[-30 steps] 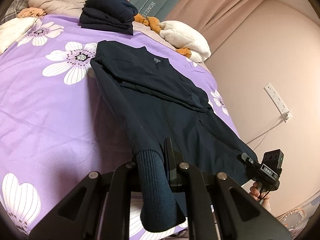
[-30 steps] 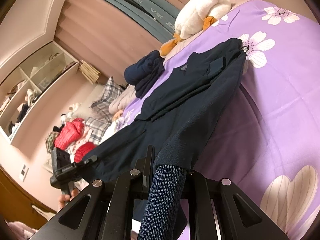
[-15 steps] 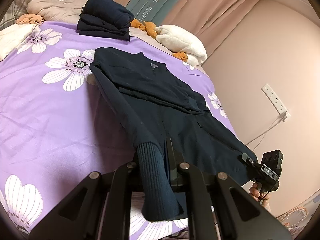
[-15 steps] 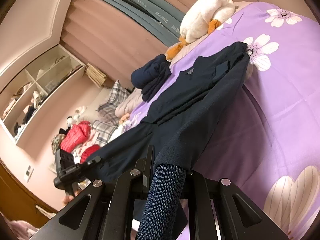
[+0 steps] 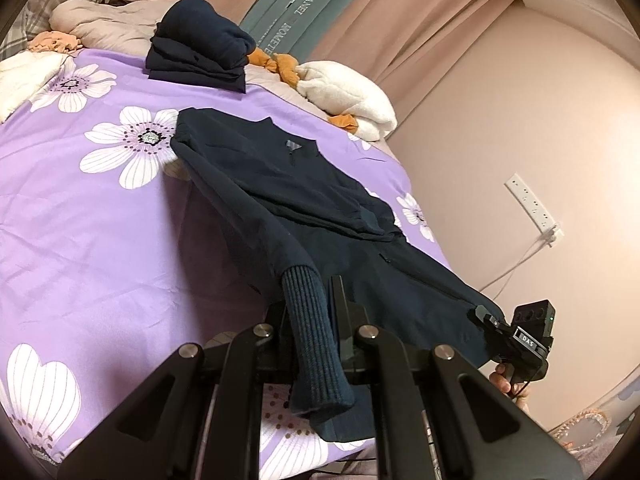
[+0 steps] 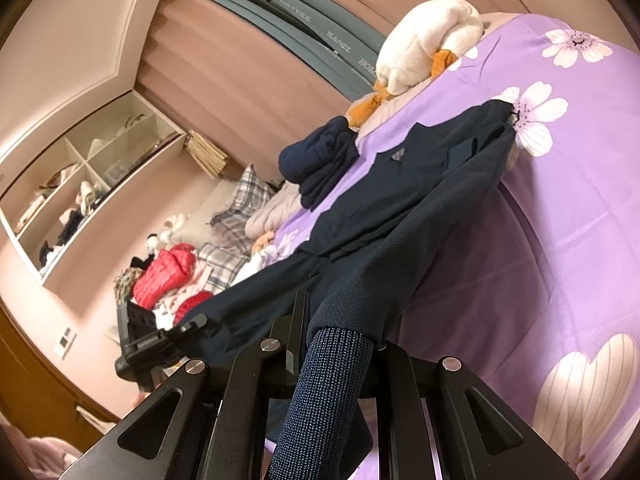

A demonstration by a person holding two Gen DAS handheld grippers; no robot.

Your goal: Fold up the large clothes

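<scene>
Tongs first: your left tongs (image 5: pixel 316 320) are clamping the ribbed cuff (image 5: pixel 316 340) of the navy jacket (image 5: pixel 320 204), and your right tongs (image 6: pixel 340 344) are pinching its other cuff (image 6: pixel 328 384). Both ends are hanging lifted while the jacket's collar end is lying on the purple flowered bedspread (image 5: pixel 88 216). A folded navy pile (image 5: pixel 200 56) is sitting beyond the collar, near a white plush toy (image 5: pixel 348 96).
</scene>
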